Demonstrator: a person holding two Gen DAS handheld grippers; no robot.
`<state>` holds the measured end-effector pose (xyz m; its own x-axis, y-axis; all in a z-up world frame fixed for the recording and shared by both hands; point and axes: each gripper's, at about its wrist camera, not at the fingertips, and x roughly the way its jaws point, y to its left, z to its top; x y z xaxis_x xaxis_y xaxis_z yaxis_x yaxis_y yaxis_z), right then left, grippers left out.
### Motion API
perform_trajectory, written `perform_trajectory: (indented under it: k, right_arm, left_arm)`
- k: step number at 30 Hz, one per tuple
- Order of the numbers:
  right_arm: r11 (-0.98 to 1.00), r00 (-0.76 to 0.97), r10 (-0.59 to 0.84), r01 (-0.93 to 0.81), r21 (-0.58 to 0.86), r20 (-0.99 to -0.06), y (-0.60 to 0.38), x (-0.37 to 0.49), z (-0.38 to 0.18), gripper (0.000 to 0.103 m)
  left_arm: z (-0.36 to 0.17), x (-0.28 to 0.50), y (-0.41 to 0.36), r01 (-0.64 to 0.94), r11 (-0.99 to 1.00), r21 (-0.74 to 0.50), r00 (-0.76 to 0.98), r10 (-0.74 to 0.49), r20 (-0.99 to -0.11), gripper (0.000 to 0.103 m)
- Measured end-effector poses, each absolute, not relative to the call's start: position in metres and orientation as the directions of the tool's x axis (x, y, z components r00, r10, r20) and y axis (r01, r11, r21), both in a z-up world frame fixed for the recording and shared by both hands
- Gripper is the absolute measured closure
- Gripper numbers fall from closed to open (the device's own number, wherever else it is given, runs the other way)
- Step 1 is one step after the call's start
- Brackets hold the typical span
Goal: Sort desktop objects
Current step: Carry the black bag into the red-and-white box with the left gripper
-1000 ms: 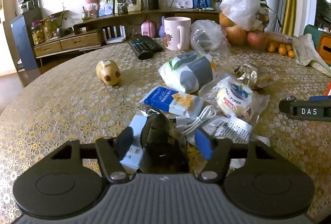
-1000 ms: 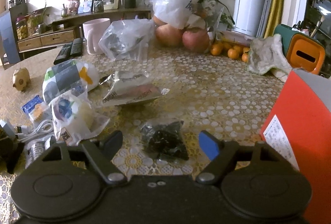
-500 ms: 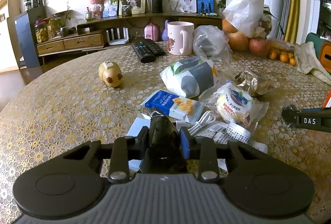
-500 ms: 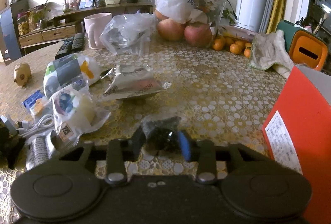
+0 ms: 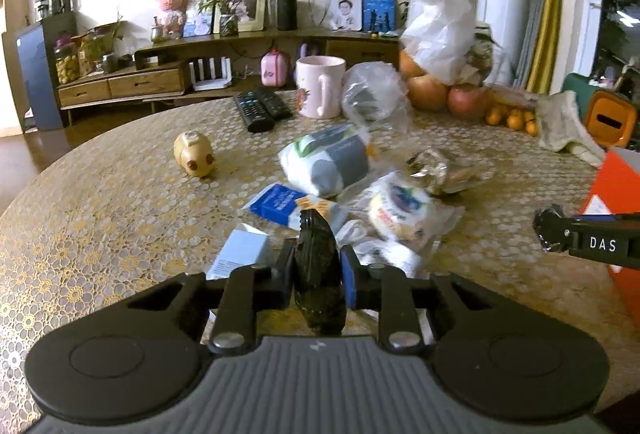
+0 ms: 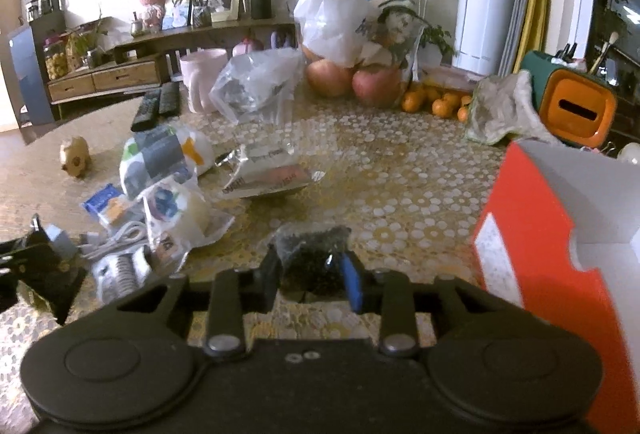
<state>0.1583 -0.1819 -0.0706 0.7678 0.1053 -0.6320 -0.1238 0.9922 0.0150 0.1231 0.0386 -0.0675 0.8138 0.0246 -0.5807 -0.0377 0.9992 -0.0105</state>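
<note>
My left gripper [image 5: 318, 272] is shut on a dark packet [image 5: 318, 266] that stands on edge between its pads, lifted off the table. My right gripper [image 6: 312, 272] is shut on a clear bag of dark bits [image 6: 310, 252], held just above the tablecloth. In the left wrist view the right gripper [image 5: 554, 230] pokes in from the right edge. In the right wrist view the left gripper with its packet [image 6: 38, 266] shows at the left edge. A pile of snack packets [image 5: 400, 205], a blue packet [image 5: 280, 199] and a white cable [image 6: 116, 238] lies between them.
An orange box [image 6: 552, 234] stands open at the right. Farther back are a pink mug [image 5: 320, 85], remotes [image 5: 260, 107], a small pig figure [image 5: 194, 153], apples [image 6: 352, 77], small oranges [image 6: 436, 101], a cloth [image 6: 504, 109] and a white plastic bag [image 5: 436, 29].
Both grippers have closed on their packets and lifted them off the table. The left one's dark packet now stands narrow between the pads; the right one's bag has risen.
</note>
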Motion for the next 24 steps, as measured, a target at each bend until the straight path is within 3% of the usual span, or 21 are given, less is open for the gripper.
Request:
perform_trajectory:
  k: [12,24]
  right_arm:
    - [0.994,0.799,0.098,-0.111,0.015,-0.594,-0.215,0.092,-0.023,0.071]
    - [0.999,0.853,0.051,-0.041,0.031,-0.519,-0.269,0.043,0.014,0.071]
  left_arm:
    - [-0.015,0.080,-0.011,0.088,0.995,-0.036,0.852,-0.094,-0.515,0.080]
    - [0.026,0.052,-0.090,0.311,0.950,-0.001,0.846,-0.277,-0.455,0.080]
